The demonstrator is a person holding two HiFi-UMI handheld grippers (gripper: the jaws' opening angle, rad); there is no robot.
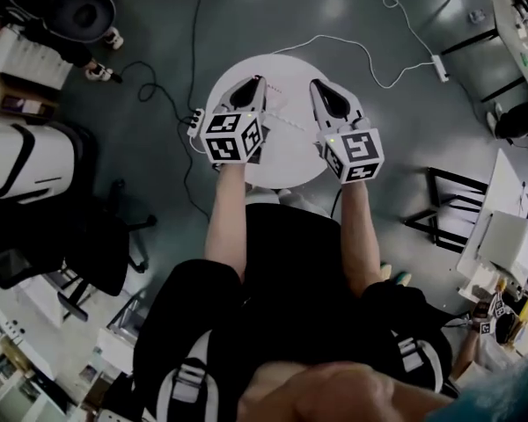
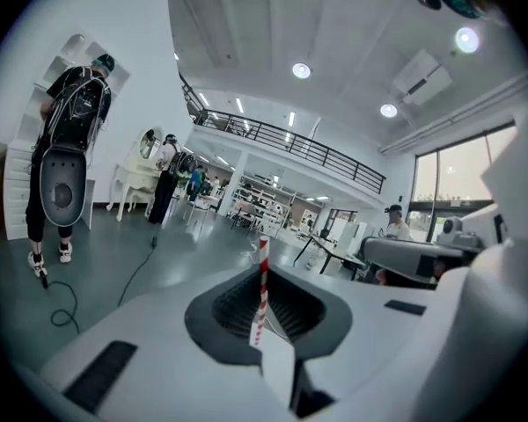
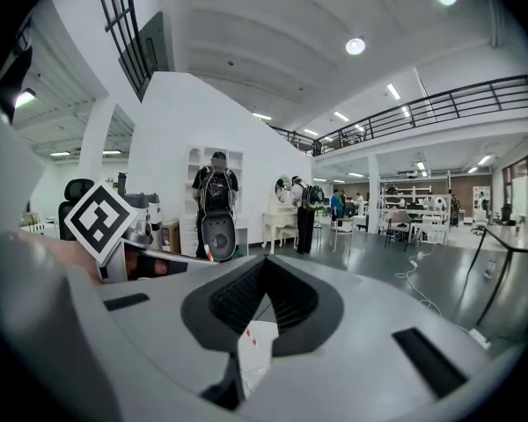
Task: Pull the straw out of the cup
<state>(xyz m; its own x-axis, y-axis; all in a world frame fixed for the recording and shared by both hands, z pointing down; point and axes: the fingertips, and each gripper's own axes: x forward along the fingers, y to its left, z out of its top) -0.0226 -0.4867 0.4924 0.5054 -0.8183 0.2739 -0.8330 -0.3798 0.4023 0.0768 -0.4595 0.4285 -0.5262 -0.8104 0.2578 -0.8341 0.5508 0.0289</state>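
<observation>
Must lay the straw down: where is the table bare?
On the round table, bare: the near edge between the left gripper and right gripper, and the far rim past their tips. Crowded: the middle, under both; the left is shut on the straw.

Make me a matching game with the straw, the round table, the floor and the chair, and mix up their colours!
Things:
1. straw
2. round table
3. floor
4. chair

Colours:
A. grey
B. red and white stripes
C. black
D. white

Right pairs: 1-B, 2-D, 3-A, 4-C.
</observation>
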